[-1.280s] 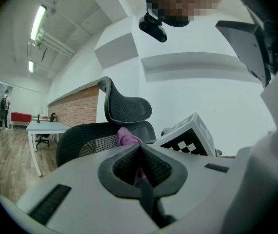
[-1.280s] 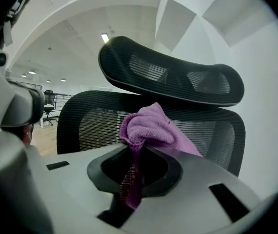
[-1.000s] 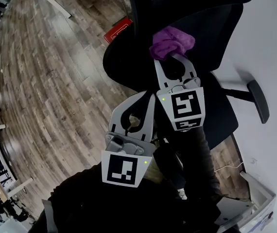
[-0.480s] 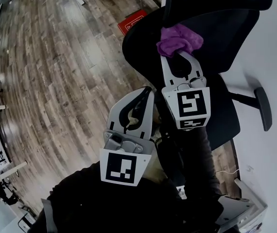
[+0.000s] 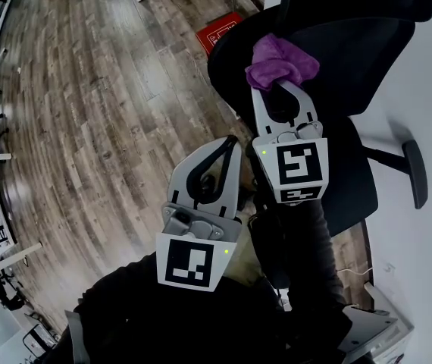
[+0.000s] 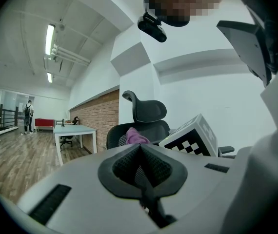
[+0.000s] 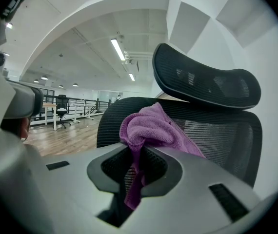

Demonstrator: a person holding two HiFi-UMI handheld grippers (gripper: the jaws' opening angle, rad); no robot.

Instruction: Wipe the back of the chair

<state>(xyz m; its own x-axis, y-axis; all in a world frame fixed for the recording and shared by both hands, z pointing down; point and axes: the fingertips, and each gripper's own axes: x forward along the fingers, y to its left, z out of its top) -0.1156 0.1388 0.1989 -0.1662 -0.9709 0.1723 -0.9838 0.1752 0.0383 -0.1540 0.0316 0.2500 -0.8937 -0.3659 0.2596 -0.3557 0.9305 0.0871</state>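
head view: right gripper [image 5: 278,86] still pinches purple cloth [image 5: 277,58] at chair back [image 5: 352,51]; left gripper [image 5: 230,144] fingers [image 6: 122,165] closed.

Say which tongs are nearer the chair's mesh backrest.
Right. The right tongs hold the purple cloth at the backrest; the left tongs, shut and empty, sit farther back.

Bright even ceiling strip lights [image 7: 120,49], strong fisheye bending at edges, dark vignette corners, near foreground soft

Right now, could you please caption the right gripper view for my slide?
Right tongs shut on a purple cloth, facing the chair's mesh back and headrest.
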